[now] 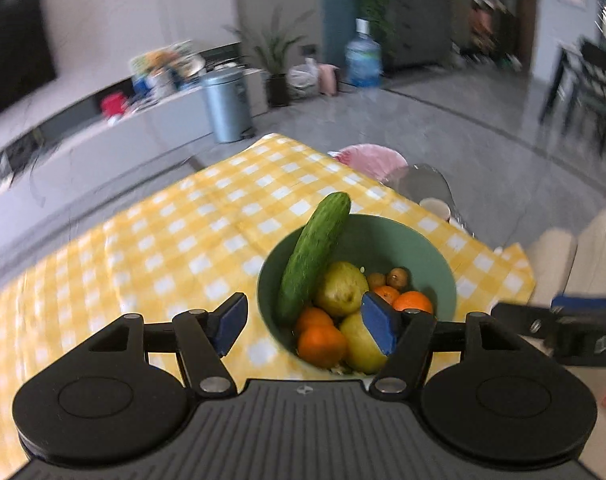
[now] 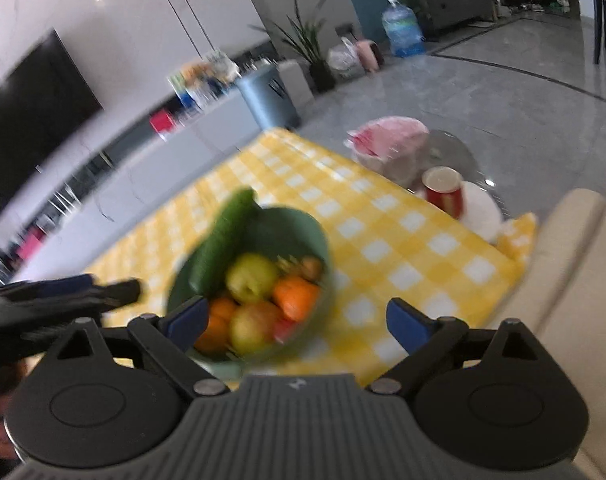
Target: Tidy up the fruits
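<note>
You are holding left gripper point(image 1: 305, 326) and right gripper point(image 2: 299, 322) agape, empty; cucumber point(image 1: 317, 256) leaning at bowl point(image 1: 443, 276) ten o'clock rim.

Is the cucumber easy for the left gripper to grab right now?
Probably yes. The cucumber leans on the green bowl's rim with its top sticking out, nothing covering it. The left gripper is open and empty, just in front of the bowl. The right gripper hangs off to the side.
</note>
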Demonstrator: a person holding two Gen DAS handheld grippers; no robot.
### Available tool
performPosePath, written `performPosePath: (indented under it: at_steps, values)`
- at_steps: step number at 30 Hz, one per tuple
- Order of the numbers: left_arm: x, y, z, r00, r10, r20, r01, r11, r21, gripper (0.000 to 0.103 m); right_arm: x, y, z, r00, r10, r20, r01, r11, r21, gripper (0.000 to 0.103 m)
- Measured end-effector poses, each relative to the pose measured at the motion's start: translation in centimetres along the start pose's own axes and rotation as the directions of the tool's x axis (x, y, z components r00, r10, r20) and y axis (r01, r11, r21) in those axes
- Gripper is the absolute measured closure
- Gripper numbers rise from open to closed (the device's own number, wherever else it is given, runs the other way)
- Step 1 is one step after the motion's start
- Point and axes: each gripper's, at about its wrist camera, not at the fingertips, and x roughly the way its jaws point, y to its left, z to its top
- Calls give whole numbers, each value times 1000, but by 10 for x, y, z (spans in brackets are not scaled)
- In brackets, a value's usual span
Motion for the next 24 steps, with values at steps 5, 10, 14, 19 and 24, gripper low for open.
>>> performPosePath:
  at_steps: [5,10,14,19,24]
  values:
    - [-21,-2,-23,1000,10,13,-8,990,-141,22,-6,10,-18,997,-2,-74,-3,997,-73,11]
    - [-27,-6,-35,999,-28,-16,24,971,-236,15,-9,33,-34,994,7,-110,-24,988,-155,11]
    - [-27,-6,-45,1000,-16,-16,11,958,-286,15,-12,47,-41,993,4,-115,-26,981,-193,12]
    - [-26,-6,-52,1000,-1,-20,-4,956,-292,15,-11,54,-45,993,-24,-114,-2,974,-228,12]
    - [-22,-8,-55,999,10,-35,-19,959,-282,15,-8,55,-48,992,-41,-123,10,970,-241,12]
